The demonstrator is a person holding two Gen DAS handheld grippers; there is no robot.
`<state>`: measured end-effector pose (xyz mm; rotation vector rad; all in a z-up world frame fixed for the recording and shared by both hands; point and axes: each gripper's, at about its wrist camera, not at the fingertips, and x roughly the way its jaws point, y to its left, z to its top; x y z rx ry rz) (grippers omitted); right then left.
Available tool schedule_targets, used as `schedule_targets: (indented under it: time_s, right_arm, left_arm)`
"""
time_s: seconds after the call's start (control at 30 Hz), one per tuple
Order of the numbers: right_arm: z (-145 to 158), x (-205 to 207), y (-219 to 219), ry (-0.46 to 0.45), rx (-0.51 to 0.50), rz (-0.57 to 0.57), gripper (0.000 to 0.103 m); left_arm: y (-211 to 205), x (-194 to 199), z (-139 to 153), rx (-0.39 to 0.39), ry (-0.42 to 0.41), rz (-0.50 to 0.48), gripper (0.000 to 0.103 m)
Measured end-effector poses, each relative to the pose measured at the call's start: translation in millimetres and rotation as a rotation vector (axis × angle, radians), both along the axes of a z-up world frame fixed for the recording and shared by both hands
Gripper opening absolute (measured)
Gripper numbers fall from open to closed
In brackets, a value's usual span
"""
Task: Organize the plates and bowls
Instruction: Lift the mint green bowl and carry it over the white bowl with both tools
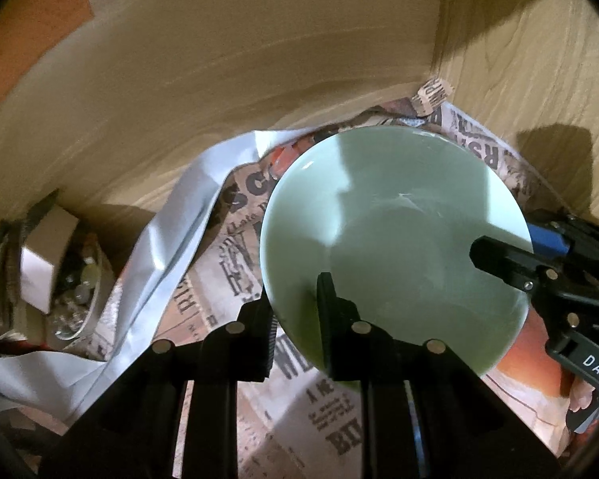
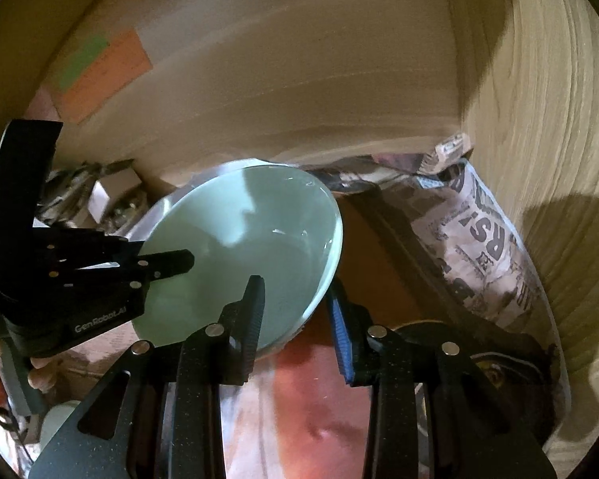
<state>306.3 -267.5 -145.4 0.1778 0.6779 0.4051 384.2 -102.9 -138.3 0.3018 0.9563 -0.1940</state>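
Observation:
A pale green bowl (image 1: 395,235) is held tilted above newspaper inside a wooden cupboard. My left gripper (image 1: 295,319) is shut on the bowl's near rim, one finger inside and one outside. My right gripper (image 1: 511,247) grips the bowl's right rim, with a black finger inside and a blue-padded finger outside. In the right wrist view the bowl (image 2: 259,239) sits between my right gripper's fingers (image 2: 299,319), and the left gripper (image 2: 167,263) holds the opposite rim.
Newspaper (image 1: 235,247) lines the shelf, with a white sheet (image 1: 171,247) crumpled at the left. A glass dish with small items (image 1: 76,295) and a box stand at the far left. Wooden walls (image 1: 539,80) close in at the back and right.

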Motion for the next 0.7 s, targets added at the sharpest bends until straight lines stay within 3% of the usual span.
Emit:
schedule_targets:
  time_s: [0.7]
  right_arm:
    - [48.4,-75.2,44.4,-0.14,0.0,0.076,0.029]
  left_arm:
    - [52.7,-98.9,65.5,-0.109,-0.16,0.029,0.018]
